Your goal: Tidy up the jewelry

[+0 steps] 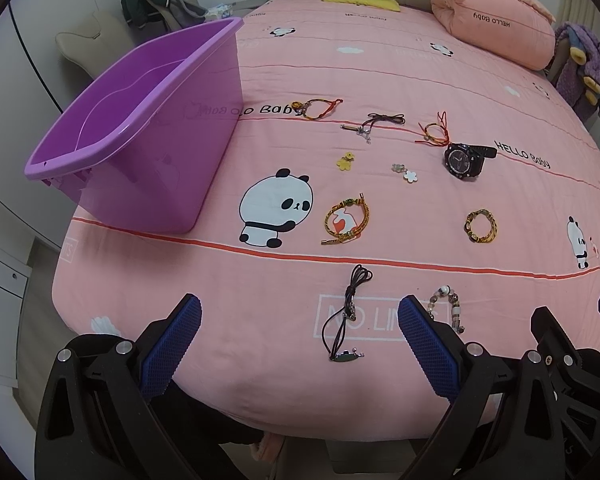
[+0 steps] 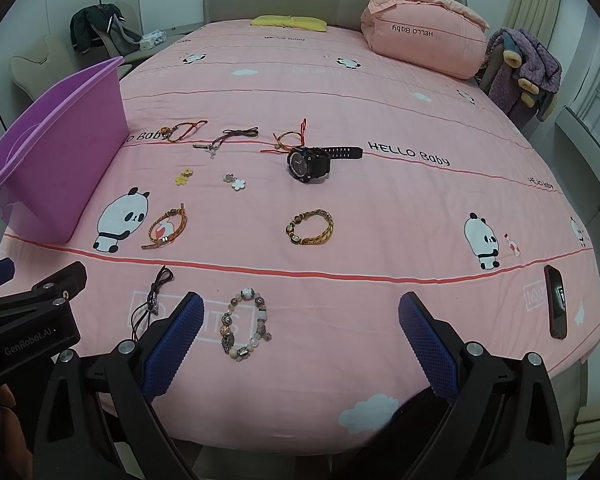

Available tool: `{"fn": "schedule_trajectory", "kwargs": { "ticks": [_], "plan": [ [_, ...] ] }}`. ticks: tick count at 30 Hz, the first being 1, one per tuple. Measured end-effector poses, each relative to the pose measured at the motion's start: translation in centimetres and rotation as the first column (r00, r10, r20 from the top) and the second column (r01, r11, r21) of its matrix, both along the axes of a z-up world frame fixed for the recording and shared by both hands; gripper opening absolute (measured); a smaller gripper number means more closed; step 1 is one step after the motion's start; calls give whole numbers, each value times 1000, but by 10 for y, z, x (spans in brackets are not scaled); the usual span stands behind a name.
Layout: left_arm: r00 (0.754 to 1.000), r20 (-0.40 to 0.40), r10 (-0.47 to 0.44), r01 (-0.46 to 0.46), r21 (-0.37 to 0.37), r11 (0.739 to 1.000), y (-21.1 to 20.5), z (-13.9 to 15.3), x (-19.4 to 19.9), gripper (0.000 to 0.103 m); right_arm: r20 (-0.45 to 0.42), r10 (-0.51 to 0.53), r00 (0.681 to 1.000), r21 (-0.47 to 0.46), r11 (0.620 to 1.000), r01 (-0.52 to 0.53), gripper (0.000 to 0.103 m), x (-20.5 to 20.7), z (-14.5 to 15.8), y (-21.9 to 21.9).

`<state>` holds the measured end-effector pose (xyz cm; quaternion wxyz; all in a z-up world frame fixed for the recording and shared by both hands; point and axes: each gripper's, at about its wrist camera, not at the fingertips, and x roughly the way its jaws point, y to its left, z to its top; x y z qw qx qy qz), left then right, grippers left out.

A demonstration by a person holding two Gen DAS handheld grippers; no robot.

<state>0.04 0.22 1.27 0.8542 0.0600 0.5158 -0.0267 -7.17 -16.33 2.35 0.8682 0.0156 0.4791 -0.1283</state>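
Several pieces of jewelry lie spread on a pink bed sheet (image 1: pixel 380 80). A purple bin (image 1: pixel 140 132) stands empty at the left; it also shows in the right wrist view (image 2: pixel 60 152). My left gripper (image 1: pixel 300 340) is open and empty, above the bed's near edge, with a black cord necklace (image 1: pixel 346 316) between its fingers. My right gripper (image 2: pixel 300 340) is open and empty, with a beaded bracelet (image 2: pixel 244 326) just right of its left finger. Farther off lie a black watch (image 2: pixel 310 162), a gold braided bracelet (image 2: pixel 312 226) and a yellow cord bracelet (image 1: pixel 346 220).
Small flower charms (image 1: pixel 346 160) and thin cord bracelets (image 1: pixel 318 109) lie in the far row. A dark phone (image 2: pixel 556 306) lies at the bed's right edge. A folded pink quilt (image 2: pixel 424 36) and a yellow pillow (image 2: pixel 288 22) sit at the headboard. Chairs with clothes stand beside the bed.
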Motion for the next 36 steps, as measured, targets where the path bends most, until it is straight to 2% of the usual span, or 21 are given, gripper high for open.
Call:
{"fn": "schedule_trajectory", "kwargs": {
  "ticks": [19,27,36],
  "plan": [
    [1000,-4,0,0,-1,1000,1,-4,-1,97,-20,-3,1000,25,1000,4,93,1,-12,-3],
    [1000,-18,-13,13,1,1000,13,-25,-2,97,-43,20,999,95,995,-16,93,3,-34,-3],
    [998,-57,-26,25,-18,1000,29,-61,-1,97,-72,35,997,155,988,-23,93,4,-64,-3]
  ]
}}
